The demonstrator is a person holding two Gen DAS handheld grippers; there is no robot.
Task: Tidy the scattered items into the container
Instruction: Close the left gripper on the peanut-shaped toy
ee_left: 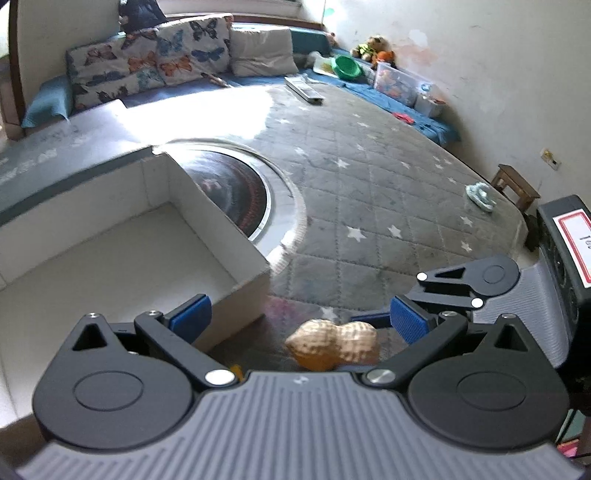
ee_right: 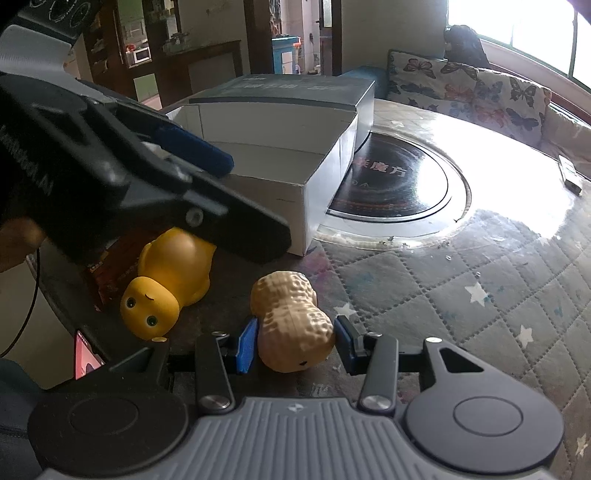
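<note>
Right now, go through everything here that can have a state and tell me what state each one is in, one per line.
Right gripper: pads against both sides of the peanut toy, which lies on the table.
Left gripper: open, holding nothing, above the toys.
Peanut toy: lying on its side, outside the box.
Yellow figure toy: toppled over, outside the box.
White box: open-topped; the inside that shows is empty.

Daylight from a window (ee_right: 517, 26) blows out in white glare across the glossy tabletop (ee_right: 517, 192). Fisheye distortion curves both views' edges. The left claw (ee_right: 192, 155), near the right camera, is blurred.
</note>
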